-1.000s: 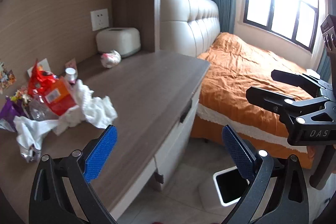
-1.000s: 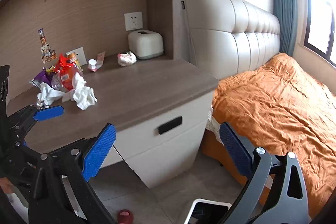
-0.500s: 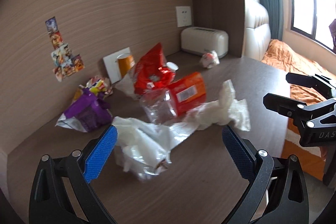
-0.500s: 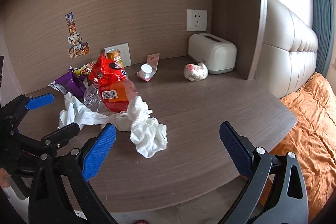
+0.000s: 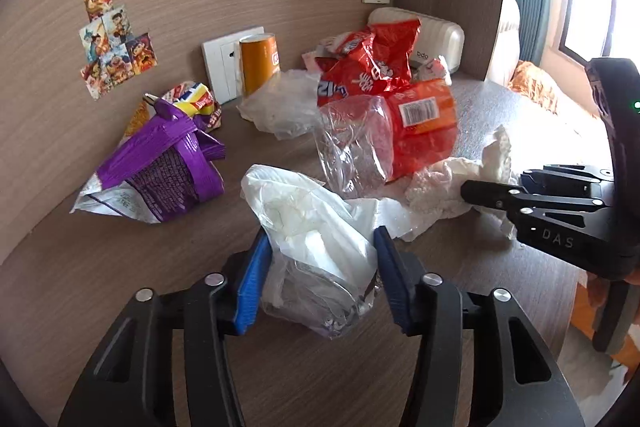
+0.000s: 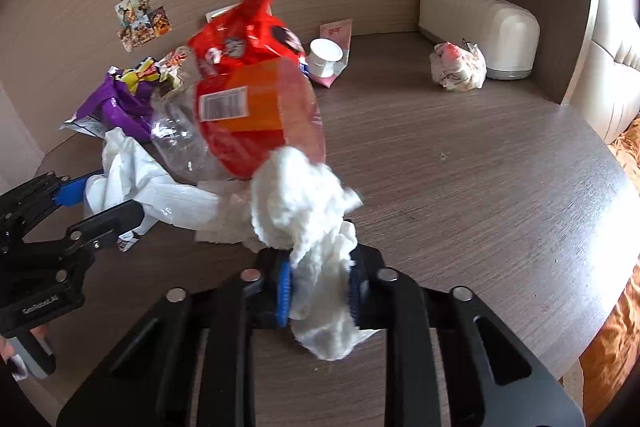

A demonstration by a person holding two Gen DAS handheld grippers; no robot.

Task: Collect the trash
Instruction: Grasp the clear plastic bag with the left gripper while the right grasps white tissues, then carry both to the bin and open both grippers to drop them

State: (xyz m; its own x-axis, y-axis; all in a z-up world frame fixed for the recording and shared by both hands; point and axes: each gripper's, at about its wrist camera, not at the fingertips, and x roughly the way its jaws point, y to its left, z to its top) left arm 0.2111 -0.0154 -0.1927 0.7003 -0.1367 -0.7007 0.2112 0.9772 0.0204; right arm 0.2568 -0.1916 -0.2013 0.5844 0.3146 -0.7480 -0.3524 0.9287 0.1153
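A heap of trash lies on the brown desk [image 6: 460, 163]. My left gripper [image 5: 320, 279] is shut on a crumpled clear and white plastic bag [image 5: 316, 251]. My right gripper [image 6: 318, 287] is shut on a wad of white tissue paper [image 6: 304, 203], which also shows in the left wrist view [image 5: 452, 183]. Behind them lie a crushed clear bottle with an orange label [image 5: 384, 135], a red snack bag [image 5: 372, 63], a purple snack bag [image 5: 160, 167] and an orange can [image 5: 258, 63]. The bottle [image 6: 248, 115] sits just behind the tissue.
A white tissue box [image 6: 480, 27] stands at the back right corner with a small crumpled wrapper [image 6: 458, 67] before it. A white cap [image 6: 326, 57] lies on a pink card. The desk edge curves at right, with the orange bed [image 6: 612, 339] beyond.
Both grippers moved in to the trash heap and closed. The left one took the plastic bag, the right one took the tissue wad.
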